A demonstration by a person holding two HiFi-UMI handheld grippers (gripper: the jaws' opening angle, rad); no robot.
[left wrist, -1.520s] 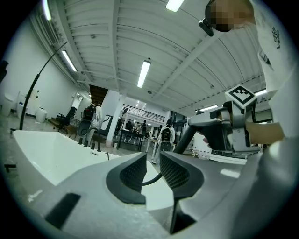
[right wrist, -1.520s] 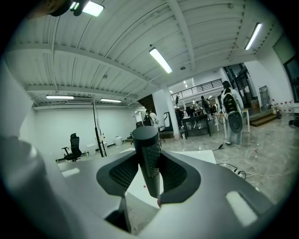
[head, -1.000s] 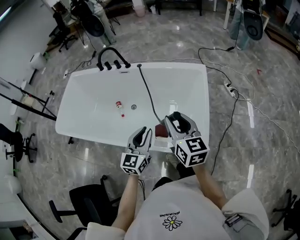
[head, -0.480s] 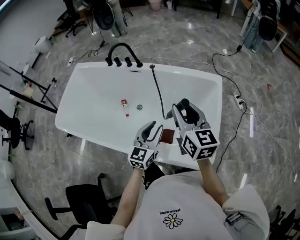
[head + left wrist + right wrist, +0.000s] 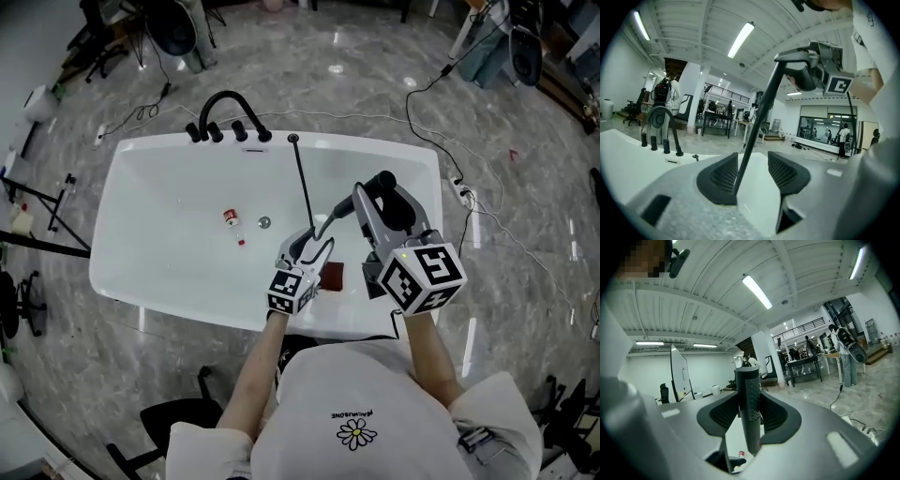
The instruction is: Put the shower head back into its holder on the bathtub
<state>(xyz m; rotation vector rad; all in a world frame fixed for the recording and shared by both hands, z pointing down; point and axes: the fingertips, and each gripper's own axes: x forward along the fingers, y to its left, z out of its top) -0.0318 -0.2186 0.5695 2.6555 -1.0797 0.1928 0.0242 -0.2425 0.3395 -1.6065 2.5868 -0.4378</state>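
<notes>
White oval bathtub [image 5: 150,178] stands on glossy grey marble floor [image 5: 356,84]. The right gripper [image 5: 377,190] clenches the black ribbed shower head [image 5: 749,404] above its near-right rim. The left gripper [image 5: 315,242], jaws just opened, loosely straddles the black hose [image 5: 757,122].

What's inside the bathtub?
A bottle, the drain and the hose, running between the left gripper's jaws, which have just been opening. It and the right gripper hide the near right floor.

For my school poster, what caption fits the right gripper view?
Right gripper shut on the black shower head handle in a bright hall.
</notes>
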